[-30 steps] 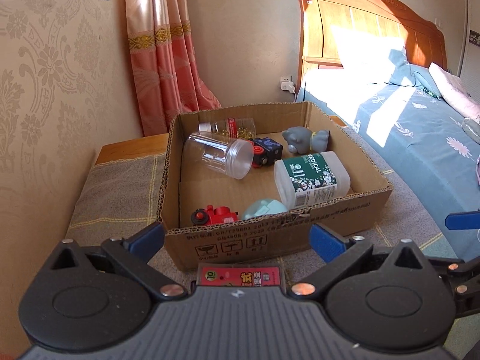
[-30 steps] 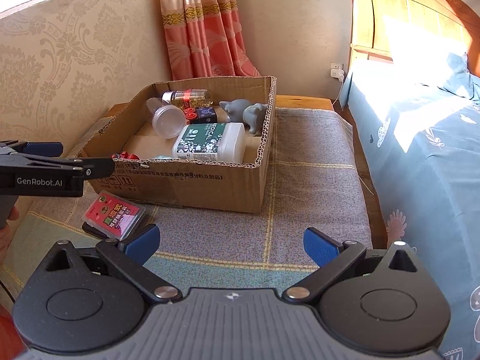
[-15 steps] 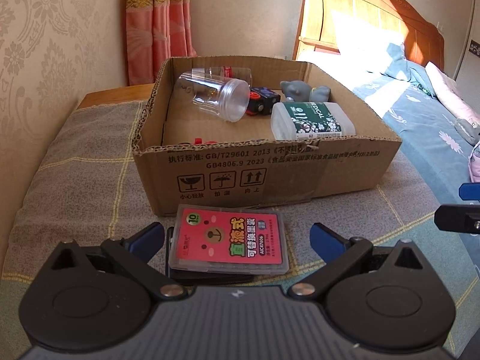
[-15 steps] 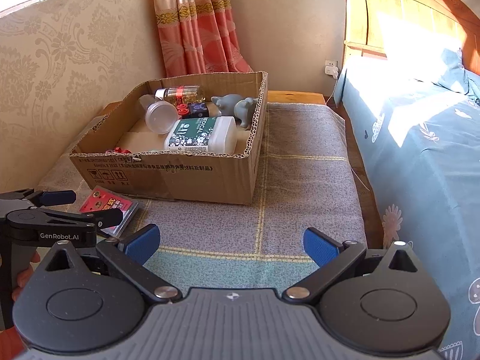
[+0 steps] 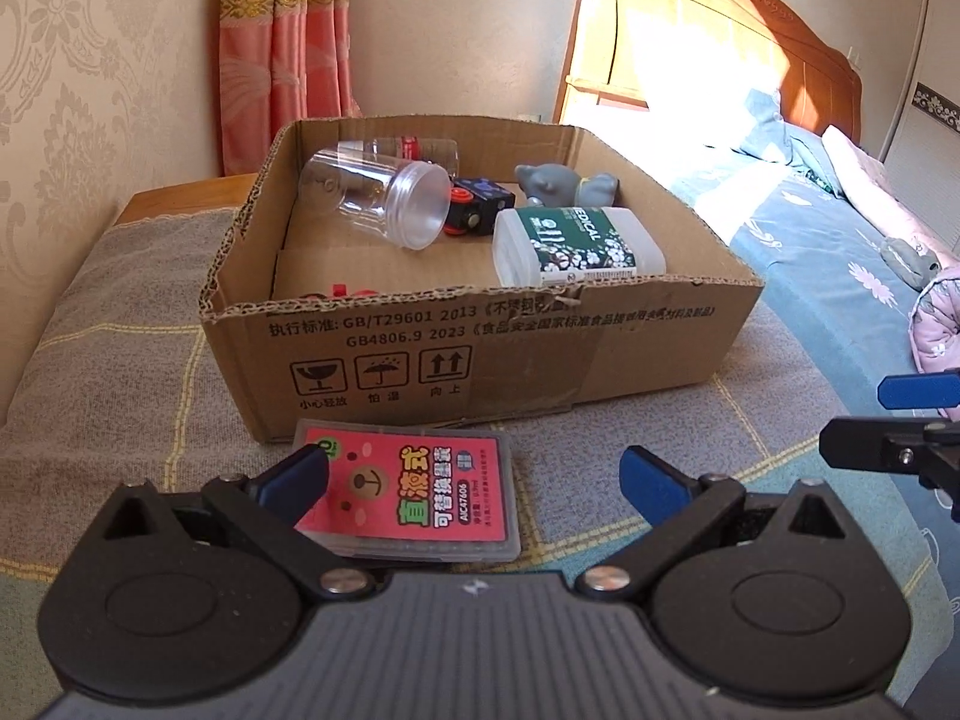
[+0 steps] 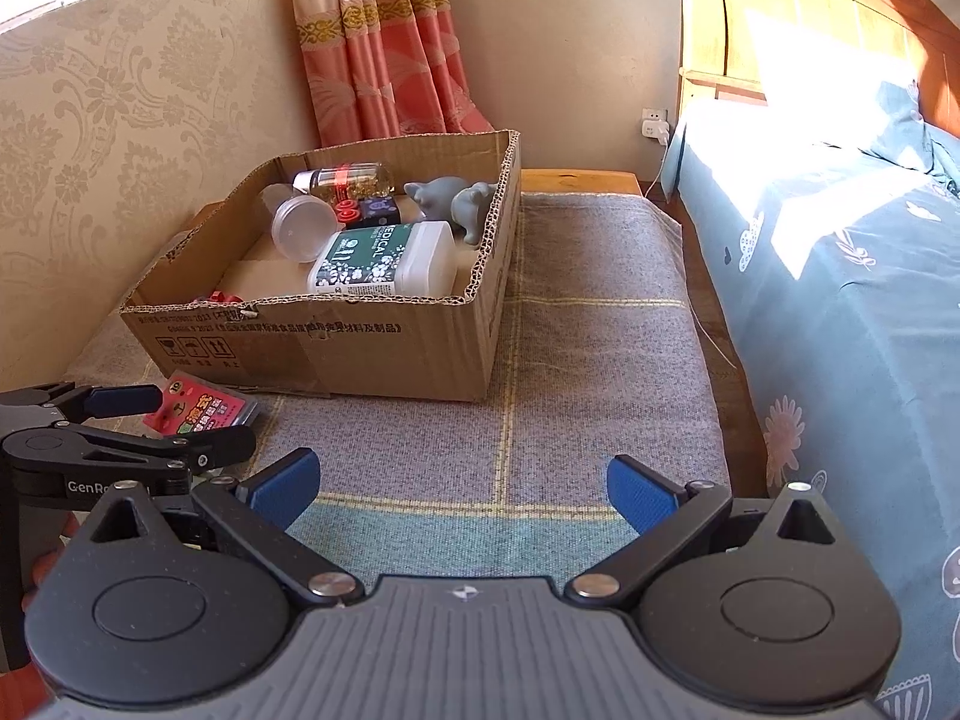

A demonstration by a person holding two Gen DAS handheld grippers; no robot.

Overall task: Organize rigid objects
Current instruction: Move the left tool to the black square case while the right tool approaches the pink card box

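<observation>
A flat clear case with a pink label (image 5: 414,489) lies on the blanket in front of the cardboard box (image 5: 480,348). My left gripper (image 5: 474,477) stands open just over the case, its left pad above the label's corner. The box (image 6: 336,342) holds a clear jar (image 5: 384,198), a white bottle with a green label (image 5: 570,246), a grey animal toy (image 5: 564,183), a dark toy car (image 5: 480,210) and a small bottle at the back. My right gripper (image 6: 462,489) is open over bare blanket, right of the pink-label case (image 6: 204,411).
A grey-green checked blanket (image 6: 570,360) covers the low surface. A bed with blue bedding (image 6: 840,240) and a wooden headboard runs along the right. Wallpapered wall and a red curtain (image 6: 372,48) stand behind the box. A hand shows at the left edge of the right wrist view.
My left gripper has pulled back from the box and dropped lower, so the pink-label case now lies between its open fingers. The right gripper has drawn back slightly.
</observation>
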